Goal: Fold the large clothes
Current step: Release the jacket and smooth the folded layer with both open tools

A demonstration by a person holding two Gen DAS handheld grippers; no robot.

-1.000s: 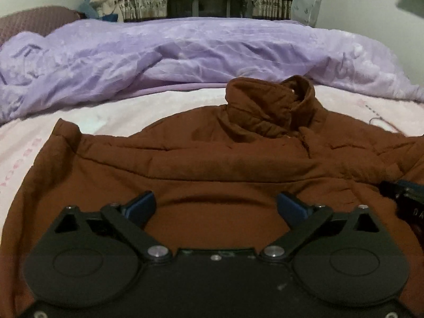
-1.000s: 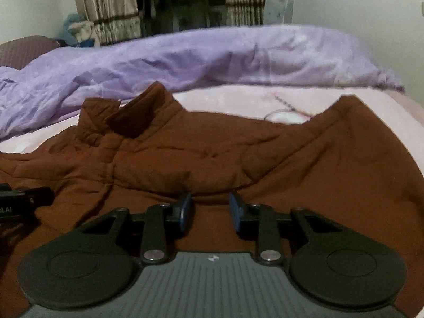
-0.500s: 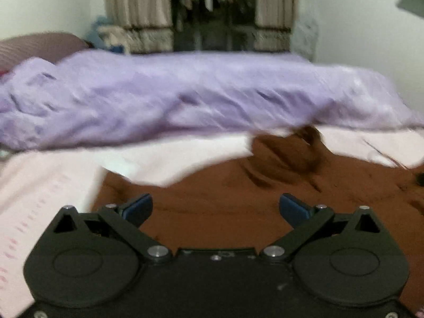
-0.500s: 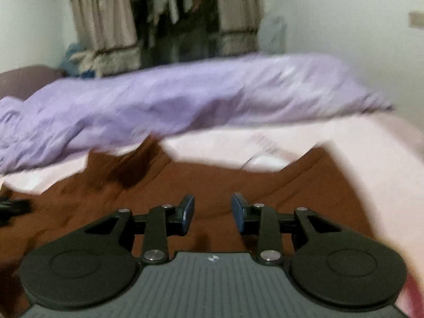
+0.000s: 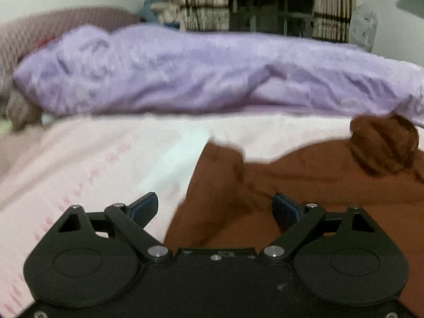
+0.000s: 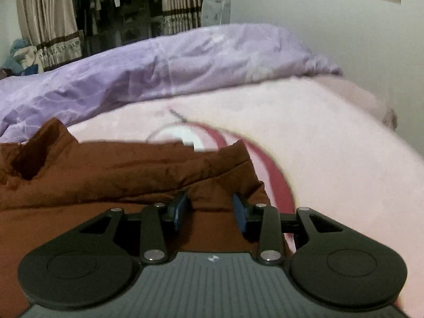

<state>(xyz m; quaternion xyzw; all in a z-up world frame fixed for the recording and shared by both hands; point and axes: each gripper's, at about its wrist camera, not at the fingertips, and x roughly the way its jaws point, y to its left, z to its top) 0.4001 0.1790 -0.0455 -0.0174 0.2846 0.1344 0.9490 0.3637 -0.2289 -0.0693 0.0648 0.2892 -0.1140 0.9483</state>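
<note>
A large brown padded jacket (image 5: 304, 185) lies spread on the pink bed sheet (image 5: 92, 159). Its collar (image 5: 381, 143) stands up at the far right in the left wrist view. My left gripper (image 5: 214, 206) is open wide and empty, over the jacket's left edge. In the right wrist view the jacket (image 6: 119, 175) fills the lower left, with its collar (image 6: 39, 148) at far left. My right gripper (image 6: 209, 209) is open and empty, over the jacket's right shoulder corner (image 6: 238, 156).
A crumpled purple duvet (image 5: 198, 71) lies across the far side of the bed; it also shows in the right wrist view (image 6: 159, 63). A mauve headboard (image 5: 53, 26) is at far left. Curtains (image 6: 47, 18) and a wall (image 6: 331, 21) stand behind. The bed edge (image 6: 384, 122) drops off at right.
Both grippers have moved outward: the left to the jacket's left edge, the right to its right corner. The right jaws have opened wider. Both views lifted slightly.
</note>
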